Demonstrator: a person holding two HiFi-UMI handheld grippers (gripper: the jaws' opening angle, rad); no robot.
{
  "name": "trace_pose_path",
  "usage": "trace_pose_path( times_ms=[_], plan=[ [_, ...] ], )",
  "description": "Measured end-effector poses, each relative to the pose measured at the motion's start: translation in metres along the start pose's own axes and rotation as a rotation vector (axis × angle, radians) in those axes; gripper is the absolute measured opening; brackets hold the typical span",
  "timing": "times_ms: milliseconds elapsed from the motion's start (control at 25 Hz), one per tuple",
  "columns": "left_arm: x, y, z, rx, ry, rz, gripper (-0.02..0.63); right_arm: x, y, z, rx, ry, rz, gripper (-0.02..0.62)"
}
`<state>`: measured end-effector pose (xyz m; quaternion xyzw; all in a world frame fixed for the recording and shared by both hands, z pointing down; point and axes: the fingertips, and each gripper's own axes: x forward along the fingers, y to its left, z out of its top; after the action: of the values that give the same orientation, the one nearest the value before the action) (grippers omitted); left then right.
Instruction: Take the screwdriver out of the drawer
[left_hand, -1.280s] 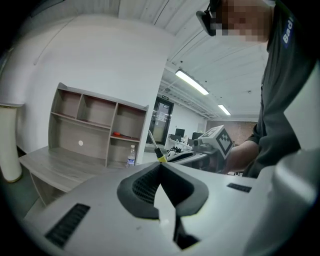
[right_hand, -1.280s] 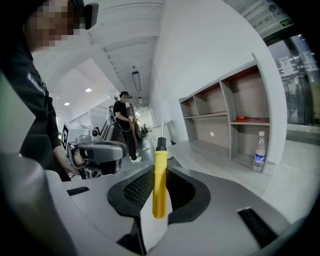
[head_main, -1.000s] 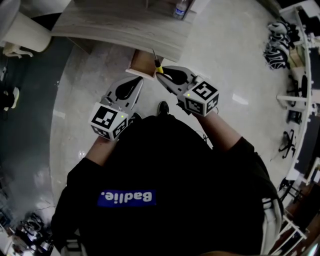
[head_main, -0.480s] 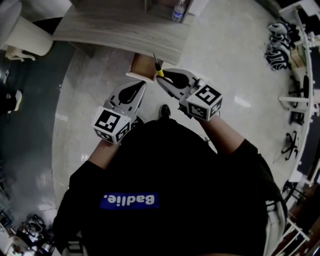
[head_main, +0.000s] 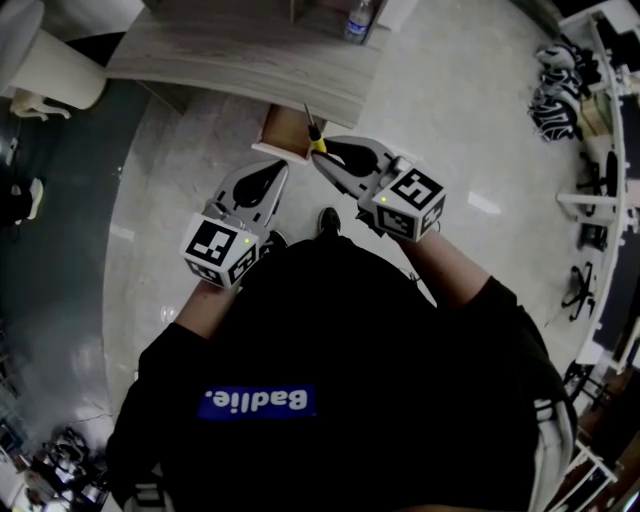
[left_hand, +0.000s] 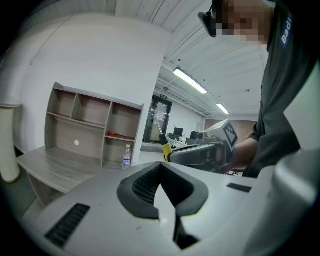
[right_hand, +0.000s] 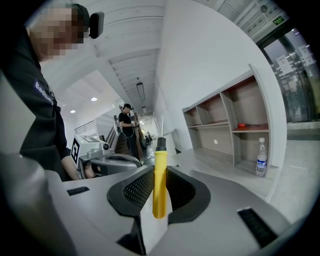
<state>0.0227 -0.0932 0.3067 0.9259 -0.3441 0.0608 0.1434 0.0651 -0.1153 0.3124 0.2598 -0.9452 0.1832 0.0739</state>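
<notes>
A screwdriver (head_main: 317, 140) with a yellow handle (right_hand: 160, 185) and a thin metal shaft stands upright between the pads of my right gripper (right_hand: 160, 195), which is shut on the handle. In the head view my right gripper (head_main: 320, 157) holds it just above the front of the open brown drawer (head_main: 285, 128) under the desk. My left gripper (head_main: 272, 178) hangs beside it on the left, by the drawer's front edge. Its jaws are shut (left_hand: 161, 172) with nothing between them. From the left gripper view the screwdriver (left_hand: 165, 148) sticks up from the right gripper.
A grey wooden desk (head_main: 240, 50) carries a shelf unit (left_hand: 90, 125) and a water bottle (head_main: 358, 20). A red object (right_hand: 241, 125) lies on a shelf. A white cylinder (head_main: 50, 65) stands at the left. A person (right_hand: 127, 127) stands far off.
</notes>
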Motion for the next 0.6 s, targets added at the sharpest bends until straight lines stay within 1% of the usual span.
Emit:
trace_pose_path(
  times_ms=[240,600],
  plan=[
    [-0.0036,0.0031,0.003,0.002,-0.001,0.0,0.002,0.0034,-0.0011,0.0,-0.014,0.01,-0.001,0.097],
    [-0.0076,0.0061,0.0021,-0.002,-0.006,0.001,0.002,0.0073,0.0016,-0.0038,-0.002,0.018,-0.007,0.097]
  ],
)
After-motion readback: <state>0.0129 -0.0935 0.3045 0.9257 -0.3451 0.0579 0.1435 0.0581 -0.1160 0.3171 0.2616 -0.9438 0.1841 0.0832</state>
